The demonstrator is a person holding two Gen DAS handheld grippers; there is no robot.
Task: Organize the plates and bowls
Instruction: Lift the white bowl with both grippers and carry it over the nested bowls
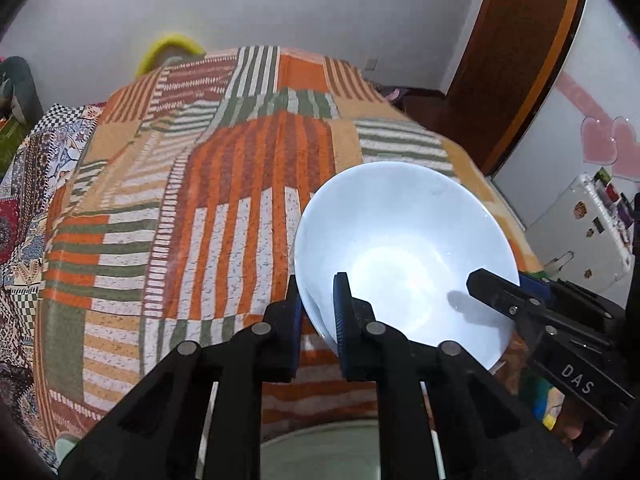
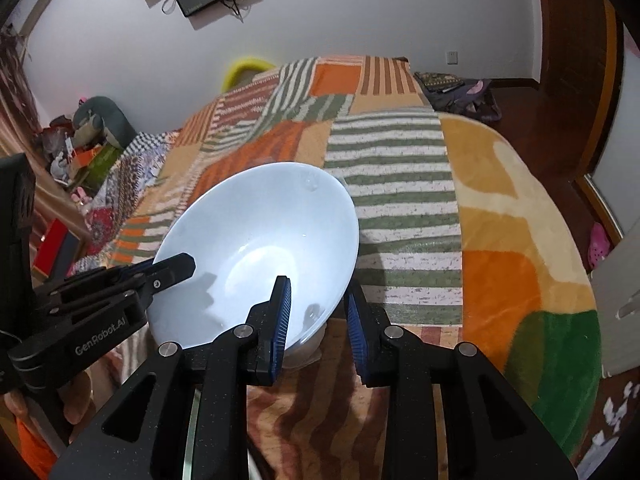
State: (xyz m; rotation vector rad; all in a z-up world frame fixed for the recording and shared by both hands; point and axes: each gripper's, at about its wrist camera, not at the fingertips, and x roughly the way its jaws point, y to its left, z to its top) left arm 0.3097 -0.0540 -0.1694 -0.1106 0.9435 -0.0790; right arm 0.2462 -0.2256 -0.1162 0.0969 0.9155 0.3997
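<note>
left gripper [image 1: 318,312]: black frame, blue ribbed pads, silver pivot screws, "GenRobot.AI" | right gripper [image 2: 316,312]: matching, marked "DAS"

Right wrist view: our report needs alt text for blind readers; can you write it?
A white bowl is gripped at opposite rims by both grippers, right gripper nearest and left gripper entering from the left, above a striped patchwork blanket.

The white bowl [image 1: 404,248] was plain and glossy, empty inside, with a pale flat bottom catching the light and a small foot under it. It sat tilted, its far rim raised. Its near rim lay pinched between the fingers of the left gripper [image 1: 318,316], and the opposite side of the rim passed between the fingers of the right gripper [image 2: 316,320], above a striped patchwork cloth
</note>
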